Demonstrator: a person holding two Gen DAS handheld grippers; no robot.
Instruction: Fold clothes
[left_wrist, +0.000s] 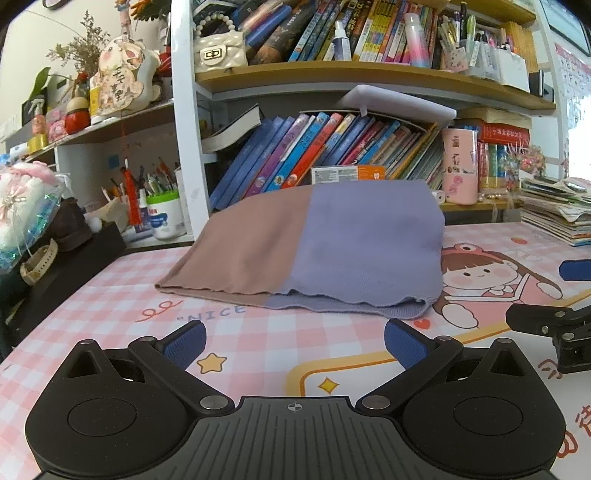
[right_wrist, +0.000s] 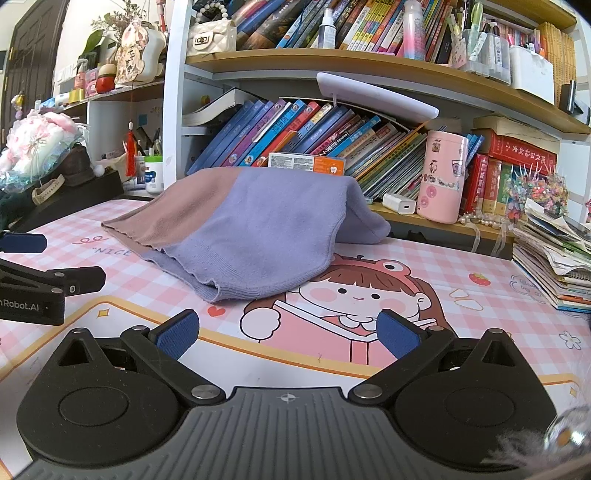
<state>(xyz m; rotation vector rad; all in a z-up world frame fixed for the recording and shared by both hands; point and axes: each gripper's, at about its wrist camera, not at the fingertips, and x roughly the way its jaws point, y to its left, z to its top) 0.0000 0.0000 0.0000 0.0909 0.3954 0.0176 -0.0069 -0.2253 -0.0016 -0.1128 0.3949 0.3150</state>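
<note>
R claw (right_wrist: 288, 334) wide, sweater (right_wrist: 243, 229) beyond

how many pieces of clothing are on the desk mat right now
1: a purple and brown knit garment lies on the pink checked mat, ahead of both open grippers. Anything under it is hidden.

"NICE" on desk mat (left_wrist: 258, 332)

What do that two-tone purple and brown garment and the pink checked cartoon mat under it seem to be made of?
The two-tone purple and brown garment looks like a soft, matte fine knit: ribbing shows near its wavy hem and it slumps in loose folds. The pink checked cartoon mat seems to be a smooth printed sheet, perhaps vinyl or rubber: it lies flat with crisp printed artwork and a faint sheen, though the exact material is unclear.
</note>
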